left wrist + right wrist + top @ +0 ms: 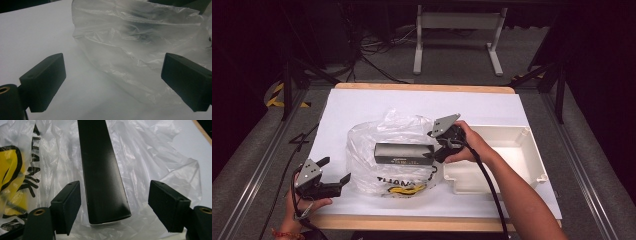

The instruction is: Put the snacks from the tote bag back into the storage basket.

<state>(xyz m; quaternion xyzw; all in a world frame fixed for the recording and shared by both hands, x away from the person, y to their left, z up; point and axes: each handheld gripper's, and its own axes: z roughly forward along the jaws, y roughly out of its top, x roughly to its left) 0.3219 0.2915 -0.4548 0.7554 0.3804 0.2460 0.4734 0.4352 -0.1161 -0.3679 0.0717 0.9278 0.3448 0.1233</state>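
Box placement looks done or nearly so: long black rectangular carton (404, 154) lies flat on top of the crumpled clear plastic bag with yellow-and-black print (377, 175), mid-table, just left of the empty white plastic tray (532, 150).

Right gripper (438, 152) sits at the carton's right end. In the right gripper view the carton's near end (105, 195) is between the jaws, with clear gaps on both sides, pads not pressing. So released, not grasping.

Left gripper (337, 172) hangs near the front-left table corner, jaws spread wide with nothing in them; left gripper view has the bag's edge (130, 57) ahead, untouched.

Carton's long axis runs left-right across the table, roughly parallel to the front edge; far end points left, near end toward the tray. Printed side faces the person.

My read on the next move: back the right gripper straight off along that axis without dragging the carton, or, if the carton belongs inside, the left gripper has to pinch the bag film first.
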